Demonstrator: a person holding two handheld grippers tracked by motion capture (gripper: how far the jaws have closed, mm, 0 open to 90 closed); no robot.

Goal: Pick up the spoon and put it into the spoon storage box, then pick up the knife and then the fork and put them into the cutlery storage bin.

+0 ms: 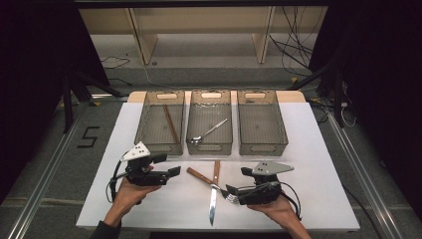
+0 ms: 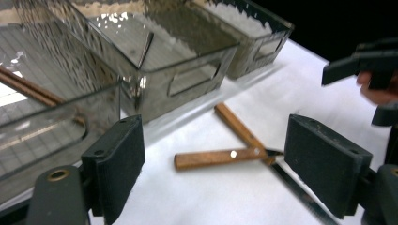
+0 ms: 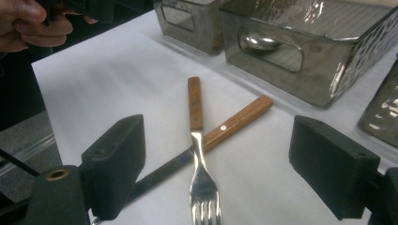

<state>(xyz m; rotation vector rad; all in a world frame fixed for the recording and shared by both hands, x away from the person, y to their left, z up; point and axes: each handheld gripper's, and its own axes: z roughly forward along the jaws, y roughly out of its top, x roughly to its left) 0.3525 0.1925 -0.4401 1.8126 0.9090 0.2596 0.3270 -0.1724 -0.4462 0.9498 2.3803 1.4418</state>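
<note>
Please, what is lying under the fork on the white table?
The knife lies under the fork; the two cross near where the handles end. The knife's wooden handle and dark blade show on either side. The short stretch beneath the fork's neck is covered.

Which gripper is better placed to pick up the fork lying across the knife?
Right, probably. The right gripper is open with the fork lying between its jaws, while the left gripper sits farther off.

Three bins stand side by side at the far part of the surface [image 1: 149, 199]: the left bin [image 1: 160, 122] holds chopsticks [image 1: 170, 123], the middle bin [image 1: 210, 122] a spoon [image 1: 209, 131], beside the right bin [image 1: 261, 122]. In front of the middle bin, a fork [image 1: 209, 180] and a knife [image 1: 214, 194] lie crossed, between the left gripper [image 1: 169, 165] and right gripper [image 1: 234, 186].
</note>
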